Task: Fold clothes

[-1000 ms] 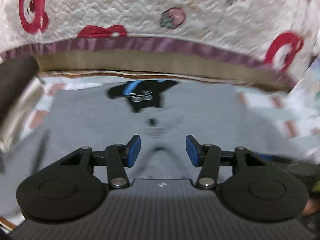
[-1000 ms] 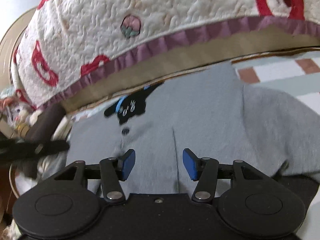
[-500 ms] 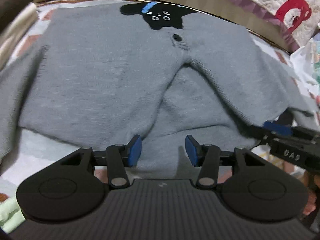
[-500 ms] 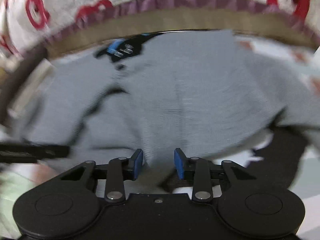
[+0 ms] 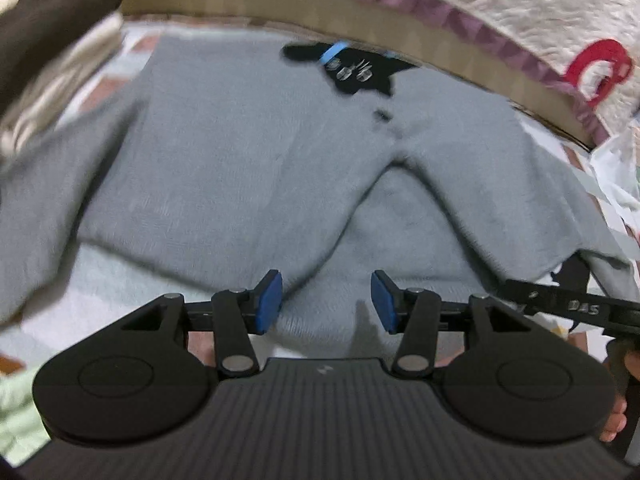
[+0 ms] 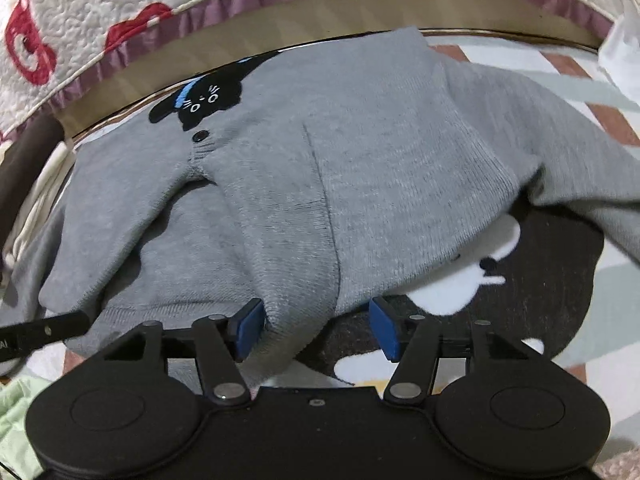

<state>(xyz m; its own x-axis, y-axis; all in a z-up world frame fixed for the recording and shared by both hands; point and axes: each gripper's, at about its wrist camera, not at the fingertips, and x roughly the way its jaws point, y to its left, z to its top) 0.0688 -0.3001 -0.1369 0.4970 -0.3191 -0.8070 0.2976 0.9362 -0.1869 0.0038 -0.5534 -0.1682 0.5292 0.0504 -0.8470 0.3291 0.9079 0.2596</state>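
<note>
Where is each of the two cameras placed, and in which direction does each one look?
Left wrist: sits on the left gripper, looks forward over the grey cardigan toward the quilt; shows its own open fingers, the right gripper's tip and a hand at right.
Right wrist: sits on the right gripper, looks over the cardigan's hem, a fold between its open fingers; the left gripper's tip shows at left.
Shared: the cardigan, its black cat patch and the quilt.
</note>
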